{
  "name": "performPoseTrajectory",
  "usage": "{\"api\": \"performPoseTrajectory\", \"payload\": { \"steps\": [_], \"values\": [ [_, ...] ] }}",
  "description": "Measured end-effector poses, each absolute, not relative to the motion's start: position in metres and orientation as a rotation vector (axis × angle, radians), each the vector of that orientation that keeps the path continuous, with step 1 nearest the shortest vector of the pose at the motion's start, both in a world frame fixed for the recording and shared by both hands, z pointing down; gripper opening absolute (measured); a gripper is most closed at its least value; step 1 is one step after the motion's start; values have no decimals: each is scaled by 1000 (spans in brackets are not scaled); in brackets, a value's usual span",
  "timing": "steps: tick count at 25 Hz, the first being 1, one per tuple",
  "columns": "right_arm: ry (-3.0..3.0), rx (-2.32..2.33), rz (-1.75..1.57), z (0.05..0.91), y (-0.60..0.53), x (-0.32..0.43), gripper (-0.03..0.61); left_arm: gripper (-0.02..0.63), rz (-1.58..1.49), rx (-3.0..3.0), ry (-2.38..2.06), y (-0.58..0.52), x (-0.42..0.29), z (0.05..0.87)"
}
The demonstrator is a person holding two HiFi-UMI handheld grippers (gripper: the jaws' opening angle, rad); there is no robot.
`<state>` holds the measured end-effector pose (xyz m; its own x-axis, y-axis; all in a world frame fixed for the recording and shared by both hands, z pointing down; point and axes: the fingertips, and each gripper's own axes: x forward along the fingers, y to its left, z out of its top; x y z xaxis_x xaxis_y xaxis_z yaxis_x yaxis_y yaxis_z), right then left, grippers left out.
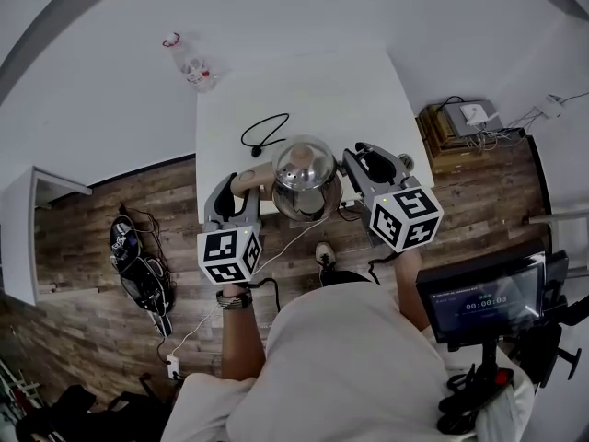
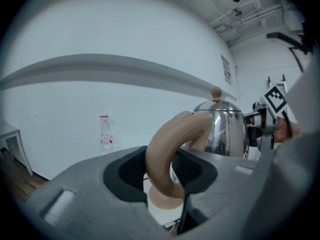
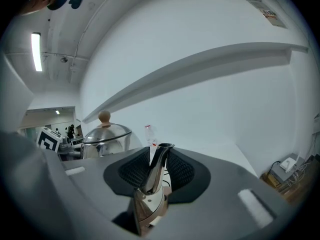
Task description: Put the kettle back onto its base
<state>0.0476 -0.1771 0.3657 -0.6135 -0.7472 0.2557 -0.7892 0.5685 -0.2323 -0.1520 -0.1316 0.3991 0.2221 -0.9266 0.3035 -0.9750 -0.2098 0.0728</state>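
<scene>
One white table (image 1: 331, 90); kettle (image 1: 304, 168) over near edge; black cable (image 1: 264, 133); wood-plank floor (image 1: 138, 196)

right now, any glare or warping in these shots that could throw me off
Head view: fisheye bows the table edges, glare on the kettle lid. Left gripper view: corners vignette black, the handle looms large. Right gripper view: the shiny spout mirrors its surroundings.

— That kettle (image 1: 306, 178) is polished metal, mirror-bright, and the spout (image 3: 152, 176) is just as glossy.
— And the handle (image 2: 167, 144)?
— Smooth, matt tan, plastic by the look of it. The left gripper (image 2: 161, 166) has a matt grey plastic shell and black ribbed pads (image 2: 131, 173).
— The table (image 1: 313, 86)?
— Matt white. The floor (image 1: 101, 247) is wood-grain planks.
</scene>
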Motion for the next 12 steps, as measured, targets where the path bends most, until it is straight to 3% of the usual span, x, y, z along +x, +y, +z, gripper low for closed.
{"api": "performPoseTrajectory", "payload": {
  "steps": [12],
  "values": [
    [-2676, 1199, 432, 406, -234, 21, 117, 155, 286, 2138, -1861, -179, -176, 440]
  ]
}}
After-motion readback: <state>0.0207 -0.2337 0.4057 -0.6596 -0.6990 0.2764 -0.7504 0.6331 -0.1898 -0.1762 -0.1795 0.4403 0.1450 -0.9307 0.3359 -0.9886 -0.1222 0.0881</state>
